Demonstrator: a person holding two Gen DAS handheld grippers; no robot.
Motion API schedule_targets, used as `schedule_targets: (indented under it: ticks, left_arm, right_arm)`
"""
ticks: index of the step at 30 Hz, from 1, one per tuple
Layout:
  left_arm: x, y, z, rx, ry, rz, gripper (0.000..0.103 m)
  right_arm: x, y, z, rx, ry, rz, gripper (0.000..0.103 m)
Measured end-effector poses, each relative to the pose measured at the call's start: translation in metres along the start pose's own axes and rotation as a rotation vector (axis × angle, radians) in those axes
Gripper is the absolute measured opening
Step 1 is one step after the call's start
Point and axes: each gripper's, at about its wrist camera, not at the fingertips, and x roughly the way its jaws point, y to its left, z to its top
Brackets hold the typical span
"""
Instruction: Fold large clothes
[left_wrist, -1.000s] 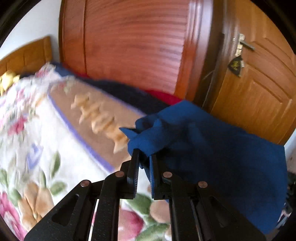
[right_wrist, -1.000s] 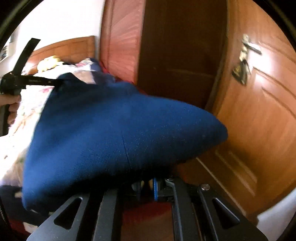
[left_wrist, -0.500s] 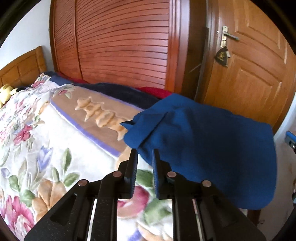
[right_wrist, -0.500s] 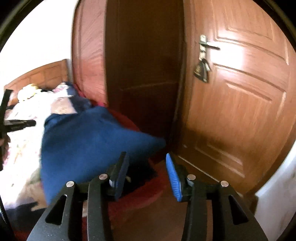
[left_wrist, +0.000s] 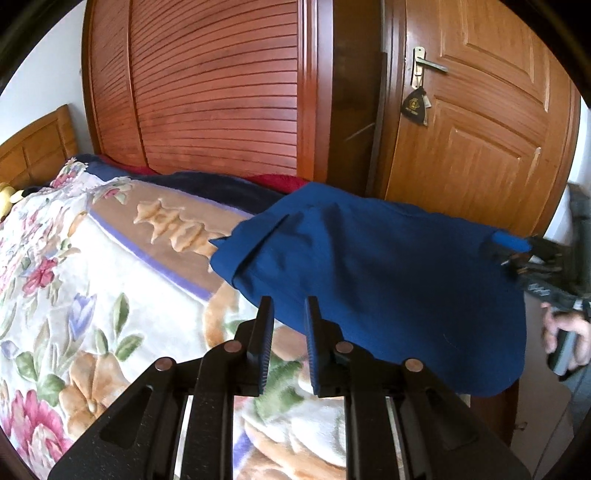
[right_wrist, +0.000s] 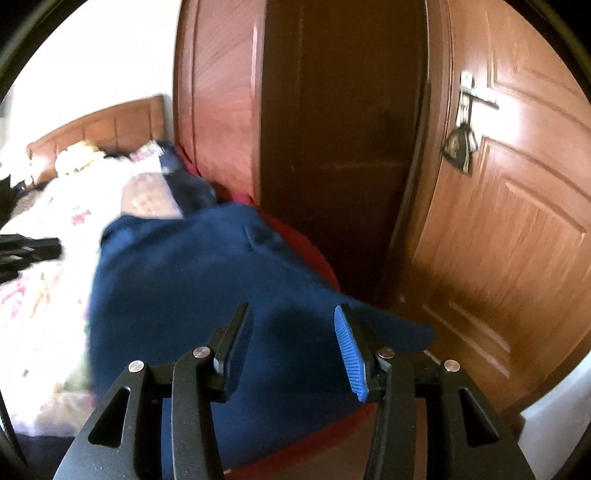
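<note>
A folded blue garment (left_wrist: 369, 280) lies on the corner of the bed, its far edge hanging over the side; it also shows in the right wrist view (right_wrist: 207, 295). My left gripper (left_wrist: 289, 314) is slightly open and empty, just short of the garment's near edge. My right gripper (right_wrist: 291, 332) is open and empty, hovering over the garment's overhanging part. The right gripper (left_wrist: 517, 247) shows at the garment's far right edge in the left wrist view. The left gripper (right_wrist: 29, 251) shows at the left edge of the right wrist view.
A floral blanket (left_wrist: 92, 295) covers the bed, with a wooden headboard (left_wrist: 33, 147) at the far left. A slatted wardrobe (left_wrist: 221, 92) and a wooden door (left_wrist: 480, 129) stand behind the bed. A red cover (right_wrist: 317, 254) shows under the garment.
Both grippers let go of the blue garment, which dropped onto the bed corner. Both then drew back a little; the right gripper came back over the garment.
</note>
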Motion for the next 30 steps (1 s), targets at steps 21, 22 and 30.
schedule_targets:
  ticks: [21, 22, 30]
  left_arm:
    - [-0.122, 0.0, -0.104, 0.004, 0.026, 0.044, 0.018]
    - [-0.128, 0.002, -0.111, -0.006, 0.026, 0.049, 0.018]
    - [-0.174, 0.016, -0.163, -0.08, 0.005, 0.076, 0.018]
  right_arm:
    - [-0.056, 0.059, -0.035, -0.039, 0.02, 0.098, 0.064]
    - [-0.063, 0.069, -0.039, -0.044, 0.014, 0.115, 0.067]
    - [-0.104, 0.126, -0.063, -0.057, -0.02, 0.23, 0.071]
